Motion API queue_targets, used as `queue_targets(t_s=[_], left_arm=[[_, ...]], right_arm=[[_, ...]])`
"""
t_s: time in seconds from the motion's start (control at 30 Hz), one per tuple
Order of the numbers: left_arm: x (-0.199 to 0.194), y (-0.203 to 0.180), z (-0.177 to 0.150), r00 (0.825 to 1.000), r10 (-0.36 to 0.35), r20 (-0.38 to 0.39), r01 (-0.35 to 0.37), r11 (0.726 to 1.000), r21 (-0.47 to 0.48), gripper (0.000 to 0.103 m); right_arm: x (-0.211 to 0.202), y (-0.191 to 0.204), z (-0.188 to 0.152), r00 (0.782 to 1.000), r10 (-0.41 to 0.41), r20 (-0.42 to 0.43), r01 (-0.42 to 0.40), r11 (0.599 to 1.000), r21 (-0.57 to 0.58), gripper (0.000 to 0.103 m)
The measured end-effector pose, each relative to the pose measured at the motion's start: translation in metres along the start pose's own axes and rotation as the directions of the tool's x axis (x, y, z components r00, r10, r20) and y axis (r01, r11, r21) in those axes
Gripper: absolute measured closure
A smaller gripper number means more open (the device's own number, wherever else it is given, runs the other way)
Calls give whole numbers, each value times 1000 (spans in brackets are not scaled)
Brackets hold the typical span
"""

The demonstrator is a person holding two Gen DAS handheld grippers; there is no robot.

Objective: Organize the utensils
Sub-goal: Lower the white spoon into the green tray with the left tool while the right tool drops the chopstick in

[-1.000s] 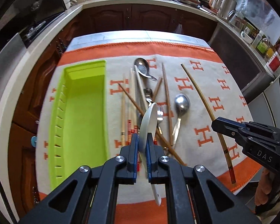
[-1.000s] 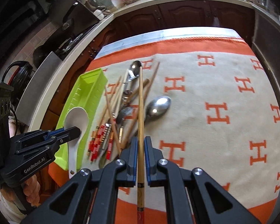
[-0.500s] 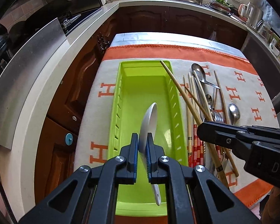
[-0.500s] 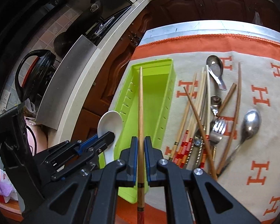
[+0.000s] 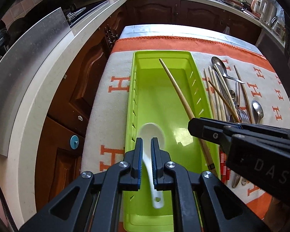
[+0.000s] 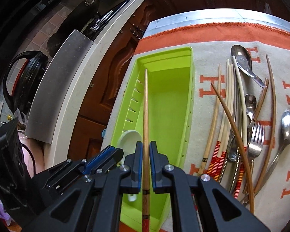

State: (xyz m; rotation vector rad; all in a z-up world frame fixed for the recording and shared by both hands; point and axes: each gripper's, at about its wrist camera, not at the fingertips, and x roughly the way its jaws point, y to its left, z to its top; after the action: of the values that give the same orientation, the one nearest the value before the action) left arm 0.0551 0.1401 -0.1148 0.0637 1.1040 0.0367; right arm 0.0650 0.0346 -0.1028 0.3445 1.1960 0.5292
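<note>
Placing step: the left gripper (image 5: 146, 155), fingers parting around a white spoon (image 5: 152, 135), and the right gripper (image 6: 144, 161), fingers clamped on a chopstick (image 6: 145, 116), hover over the green tray (image 5: 195, 71) near the desk's left edge; next, lower and release both.

Green tray (image 5: 199, 89) floor lies open beyond white spoon (image 5: 152, 133).

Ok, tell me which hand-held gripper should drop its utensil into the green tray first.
Left, probably. The left hand-held gripper holds the white spoon low inside the green tray, jaws starting to open. The right hand-held gripper grips its chopstick angled over the tray.
</note>
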Motion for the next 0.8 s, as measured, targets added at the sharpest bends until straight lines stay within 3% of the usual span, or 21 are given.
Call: queue_targets(t_s=[0.27, 0.63, 0.8], left_arm=[[-11, 2, 0, 998, 47, 48, -47, 999, 0, 56], [-25, 2, -3, 996, 58, 74, -59, 998, 3, 43], [-31, -4, -4, 996, 48, 81, -49, 999, 12, 42]], right_arm=[[2, 11, -4, 999, -37, 18, 38, 997, -70, 95], [-14, 13, -10, 997, -62, 55, 68, 992, -108, 95], [-23, 11, -13, 996, -66, 66, 73, 991, -111, 95]])
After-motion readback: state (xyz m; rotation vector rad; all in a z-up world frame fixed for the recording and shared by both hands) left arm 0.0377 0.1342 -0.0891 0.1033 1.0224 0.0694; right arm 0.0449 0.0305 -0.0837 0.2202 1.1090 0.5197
